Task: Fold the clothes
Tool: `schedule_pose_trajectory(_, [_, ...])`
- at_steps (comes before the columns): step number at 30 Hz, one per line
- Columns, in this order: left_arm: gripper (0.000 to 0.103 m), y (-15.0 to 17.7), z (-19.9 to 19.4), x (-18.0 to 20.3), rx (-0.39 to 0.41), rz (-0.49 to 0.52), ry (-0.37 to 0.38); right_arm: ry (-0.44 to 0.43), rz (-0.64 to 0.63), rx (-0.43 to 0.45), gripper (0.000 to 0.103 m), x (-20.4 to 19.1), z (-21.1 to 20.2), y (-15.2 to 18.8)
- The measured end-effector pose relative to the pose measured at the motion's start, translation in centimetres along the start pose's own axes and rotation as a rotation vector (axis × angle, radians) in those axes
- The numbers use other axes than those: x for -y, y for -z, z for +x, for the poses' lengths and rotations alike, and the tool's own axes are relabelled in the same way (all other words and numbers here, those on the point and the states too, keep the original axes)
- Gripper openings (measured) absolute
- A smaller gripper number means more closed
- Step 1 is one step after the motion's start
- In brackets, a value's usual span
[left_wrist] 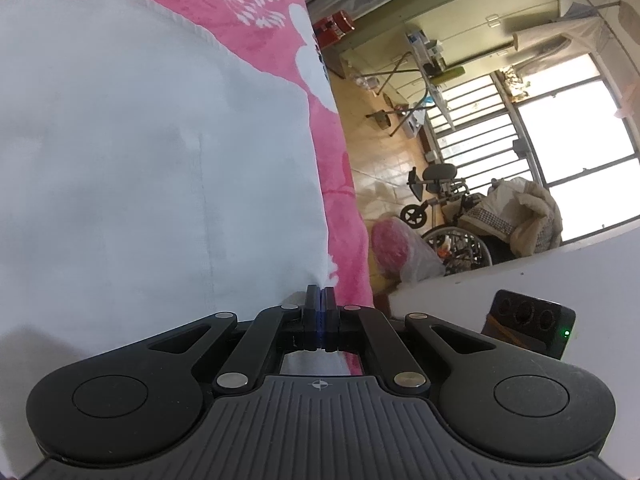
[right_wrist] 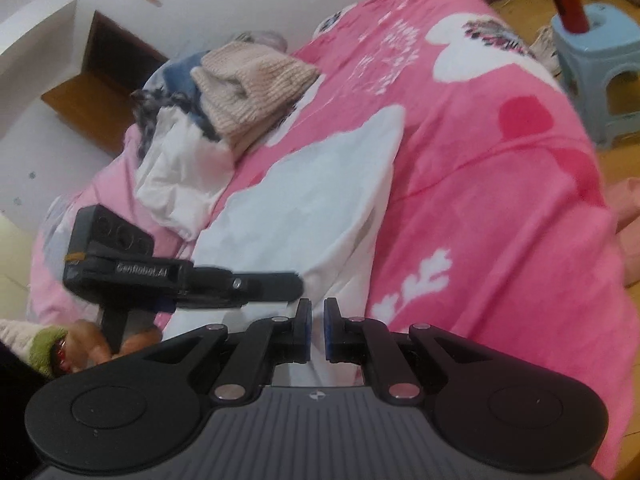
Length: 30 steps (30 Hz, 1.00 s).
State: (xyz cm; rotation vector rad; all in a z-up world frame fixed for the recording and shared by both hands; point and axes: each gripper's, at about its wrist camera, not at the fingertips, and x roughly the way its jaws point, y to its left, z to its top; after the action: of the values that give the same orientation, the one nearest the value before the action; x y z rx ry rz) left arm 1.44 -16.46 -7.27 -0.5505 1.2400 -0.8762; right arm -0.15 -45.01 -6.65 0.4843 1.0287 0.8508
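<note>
I am viewing the pink bedspread (right_wrist: pixel 500 200) carrying the white garment (right_wrist: pixel 312 200), its length running away from my grippers. The left gripper (left_wrist: pixel 320 300) is pinching its near corner; the right gripper (right_wrist: pixel 318 312), slightly parted, is hovering empty just beside.

Wheelchair (left_wrist: pixel 452 216) at four o'clock, left view. Blue stool (right_wrist: pixel 600 68) at two o'clock, right view, bearing what may be a red bottle (right_wrist: pixel 570 8), blurred.

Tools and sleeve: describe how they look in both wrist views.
Each tool, left tool and right tool, is matte black, with blue-padded fingers, silver pivot pins, round side discs and a ribbed grey base with a crosshair mark. A green knitted cuff covers the wrist.
</note>
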Motion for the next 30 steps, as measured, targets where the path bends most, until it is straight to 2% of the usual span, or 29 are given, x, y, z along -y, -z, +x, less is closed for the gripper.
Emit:
schedule_pose_trajectory(4, [0.000, -0.1, 0.1, 0.3, 0.002, 0.003, 0.005, -0.024, -0.039, -0.083, 0.007, -0.3, 1.6, -0.2])
schedule_pose_trajectory(9, [0.000, -0.1, 0.3, 0.3, -0.001, -0.001, 0.009, 0.001, -0.063, -0.169, 0.007, -0.2, 4.2, -0.6])
schedule_pose_trajectory(11, [0.000, -0.1, 0.5, 0.2, -0.003, -0.004, 0.010, -0.005, -0.027, -0.182, 0.006, 0.4, 4.6, -0.9])
schedule_pose_trajectory(15, [0.000, -0.4, 0.2, 0.3, 0.014, -0.013, 0.053, -0.066, 0.112, -0.146, 0.007, 2.4, 3.7, -1.0])
schedule_pose_trajectory(17, [0.000, -0.4, 0.9, 0.0, -0.003, -0.028, 0.049, -0.113, 0.160, -0.203, 0.007, 3.1, 4.1, -0.6])
schedule_pose_trajectory(18, [0.000, -0.4, 1.3, -0.2, -0.011, -0.035, 0.047, -0.110, 0.162, -0.223, 0.006, 3.1, 4.3, -0.4])
schedule_pose_trajectory(23, [0.000, -0.4, 3.2, -1.0, -0.055, -0.073, 0.036, -0.089, 0.230, -0.184, 0.008, 3.7, 2.6, -0.3])
schedule_pose_trajectory(27, [0.000, -0.5, 4.2, -1.9, -0.072, -0.125, 0.013, -0.013, 0.300, -0.072, 0.015, 4.6, -1.6, 0.3])
schedule_pose_trajectory(30, [0.008, -0.8, 3.6, -1.1, -0.059, -0.103, 0.015, 0.058, 0.248, 0.033, 0.015, 3.0, -4.5, 1.2])
